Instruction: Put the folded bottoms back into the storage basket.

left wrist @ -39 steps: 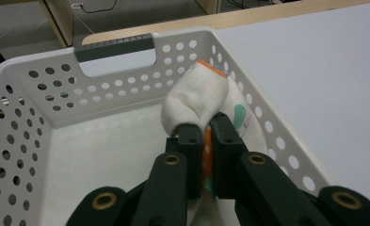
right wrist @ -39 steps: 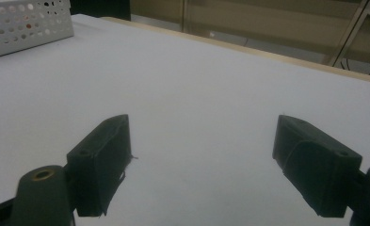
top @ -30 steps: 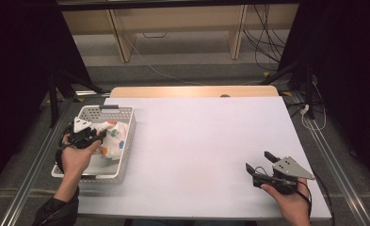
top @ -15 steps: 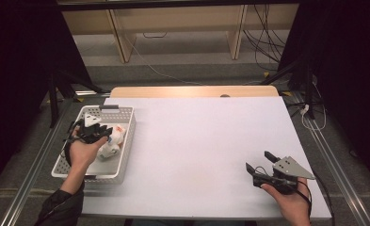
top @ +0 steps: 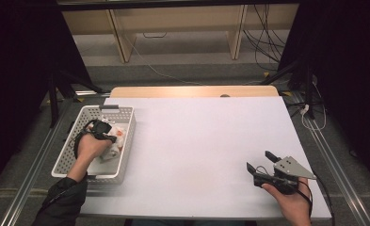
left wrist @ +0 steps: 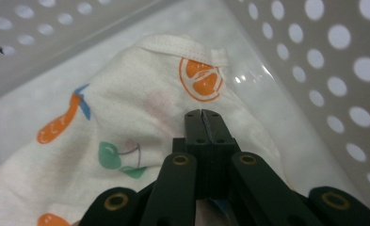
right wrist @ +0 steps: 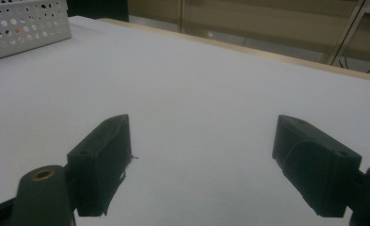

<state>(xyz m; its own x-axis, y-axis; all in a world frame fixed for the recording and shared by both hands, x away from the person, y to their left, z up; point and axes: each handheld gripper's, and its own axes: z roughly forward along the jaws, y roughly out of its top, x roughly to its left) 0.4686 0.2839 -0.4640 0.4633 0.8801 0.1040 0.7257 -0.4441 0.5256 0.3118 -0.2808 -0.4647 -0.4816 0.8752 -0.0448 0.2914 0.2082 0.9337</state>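
Your left tool (left wrist: 205,114) is down inside the white perforated basket (top: 70,160) at the left edge of the desk (top: 201,146). Jaws pressed together, tips meeting on the fruit-print cloth (left wrist: 126,136). A fold is probably caught between them, but the pinch itself is hidden under the tips, so treat the grip as likely, not confirmed.

Cloth location: crumpled on the basket floor, bunched toward the basket's right wall in the high view (top: 114,141). In the left gripper view the cloth lies directly under and ahead of the tips, with an orange slice print (left wrist: 200,80) just beyond them and the hemmed edge (left wrist: 182,44) past that. No clear long axis, it's a loose heap.

Key relation for the coming move: cloth is straight below the left tool, walled in on all sides, with the nearest wall (left wrist: 324,70) close on the tool's right. The way out is up, then across the rim toward the open desk on the right. Lift high enough that trailing fabric clears the rim, or it could drag the basket.

Your right tool (top: 262,162) is spread wide, holding nothing, sitting low over the near right part of the desk, well apart from the basket. In the right gripper view its fingers (right wrist: 102,160) stand wide over bare desk, basket far off at upper left (right wrist: 27,28). Left hand (top: 92,147) is clearly nearer; right would have to cross the whole desk.
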